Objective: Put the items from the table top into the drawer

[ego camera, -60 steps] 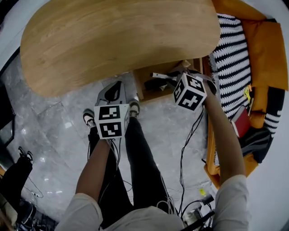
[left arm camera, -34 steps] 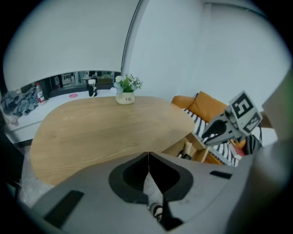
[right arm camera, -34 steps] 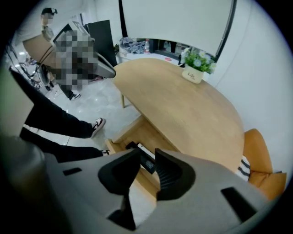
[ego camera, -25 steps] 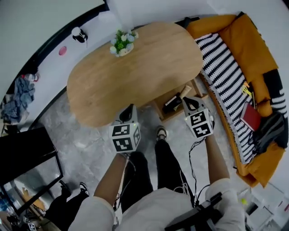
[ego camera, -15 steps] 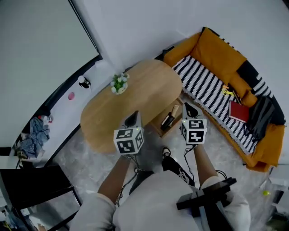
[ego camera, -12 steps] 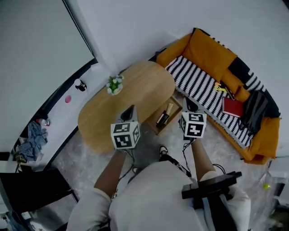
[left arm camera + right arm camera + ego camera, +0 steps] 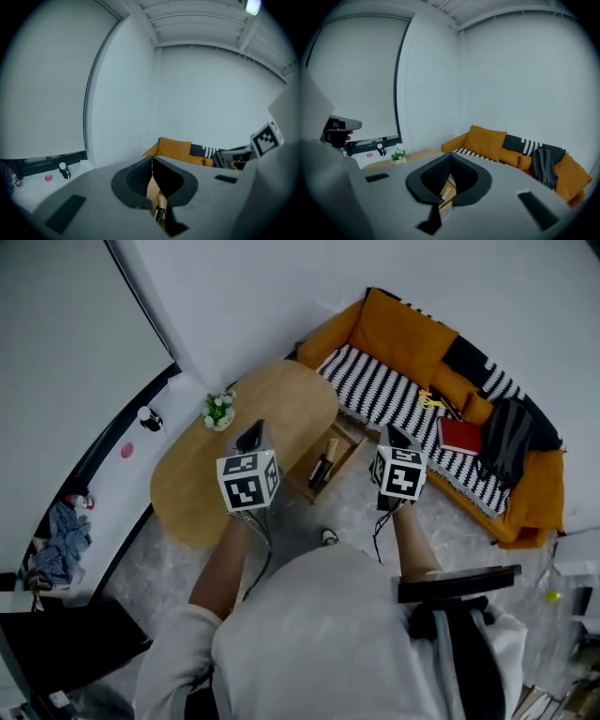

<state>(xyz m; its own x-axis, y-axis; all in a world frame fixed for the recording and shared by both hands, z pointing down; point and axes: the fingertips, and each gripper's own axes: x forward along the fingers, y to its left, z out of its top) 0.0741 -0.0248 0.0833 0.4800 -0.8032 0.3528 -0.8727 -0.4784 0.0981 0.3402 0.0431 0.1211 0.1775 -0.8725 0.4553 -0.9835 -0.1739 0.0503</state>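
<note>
Even, soft indoor light, no hard shadows; strong fisheye bending and dark vignette at the edges.

I see that my left tongs (image 7: 251,430) and right tongs (image 7: 389,433) both have pale grey shells. Each carries a white cube printed with black square markers: the left cube (image 7: 248,481) and the right cube (image 7: 399,472). Looking along either pair, the jaws are black, textured pads set in a scooped dark hollow, with small dark rectangular slots in the grey body on each side. A thin dark left cable (image 7: 265,532) and a right cable (image 7: 380,521) trail back from them. The wearer has a light grey short-sleeved shirt (image 7: 309,634). A black bar-shaped fitting (image 7: 457,583) sits at the right shoulder; I cannot tell what it is.
</note>
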